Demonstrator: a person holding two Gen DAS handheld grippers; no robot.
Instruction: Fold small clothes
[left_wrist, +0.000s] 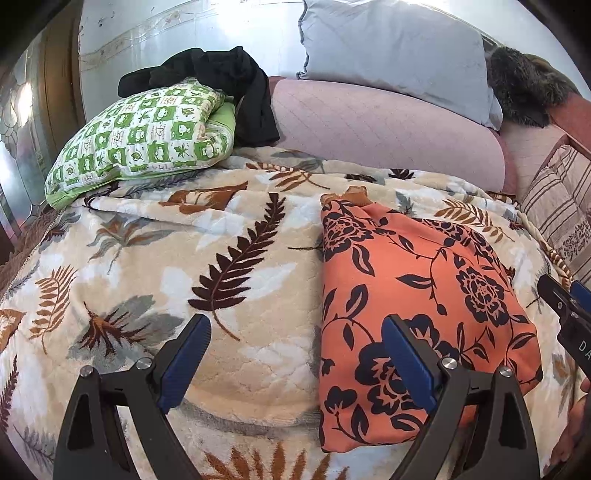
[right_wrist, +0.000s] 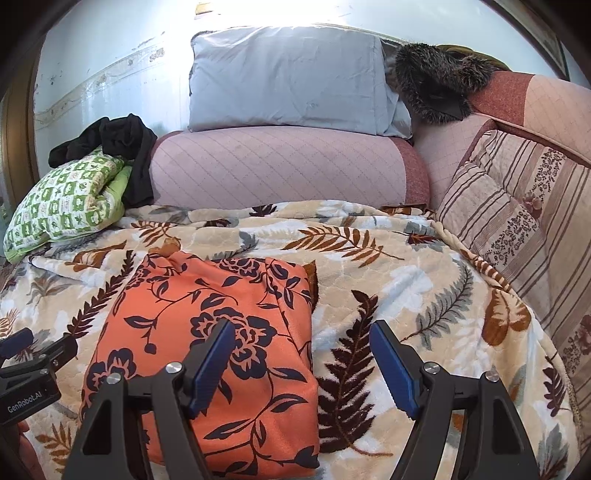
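Blue-padded fingers of the left gripper (left_wrist: 295, 354) hang closest, spread wide with nothing between them: one finger sits over the leaf-print blanket (left_wrist: 155, 236), the other over the near left part of the orange floral garment (left_wrist: 417, 295). From the other side, the right gripper (right_wrist: 301, 360) is just as empty, its jaws standing apart across the garment's right edge, one finger over the cloth and one over the blanket. That garment lies on the bed as a compact, roughly rectangular bundle, already doubled over by the look of it, with a small bunched tip at its far end. Behind it sit a green patterned pillow (left_wrist: 140, 140) with a black garment (left_wrist: 221, 81) thrown over it, and a pale blue pillow (right_wrist: 288, 77) on a pink bolster (right_wrist: 273, 170). I'd judge the fold nearly finished, so the care now goes into tidying: if another fold is wanted, each gripper should pinch only the top layers at a near corner, lift low and carry both corners together so the edges meet squarely. Grabbing too deep risks catching the plush blanket and dragging the bundle askew.
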